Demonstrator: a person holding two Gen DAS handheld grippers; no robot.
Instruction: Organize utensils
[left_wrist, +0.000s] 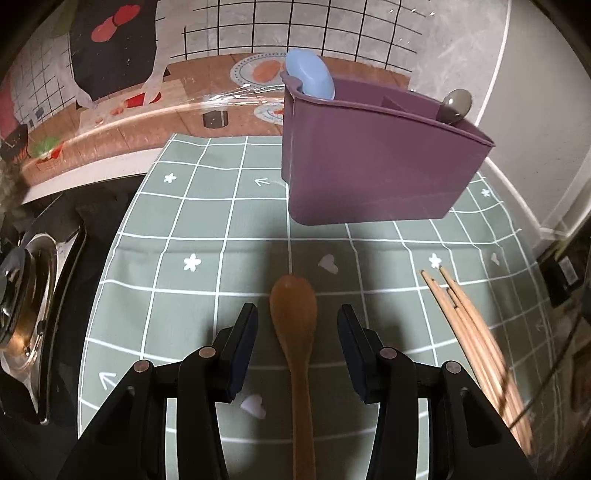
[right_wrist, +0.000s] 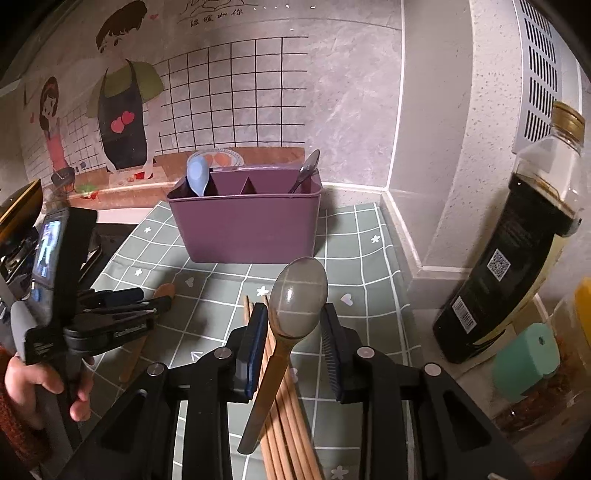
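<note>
Wall (right_wrist: 351, 74) print with unreadable Chinese characters, bottle (right_wrist: 517, 236) QR label

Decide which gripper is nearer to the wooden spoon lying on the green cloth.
Left. The left gripper straddles the wooden spoon, its open pads either side of the bowl. The right gripper is off to the side, above the chopsticks, with a metal spoon between its pads.

The left gripper (left_wrist: 297, 347) points steeply down, its black jaws standing wide apart and pressing on nothing. In the right wrist view a person's hand (right_wrist: 44, 384) in a rust-coloured knitted sleeve (right_wrist: 14, 432) grips its handle at the left edge. The right gripper (right_wrist: 293, 349) tilts downward, its jaws partly apart around a translucent grey-brown spoon with a wooden handle (right_wrist: 291, 317); whether the pads press on it cannot be told.
</note>
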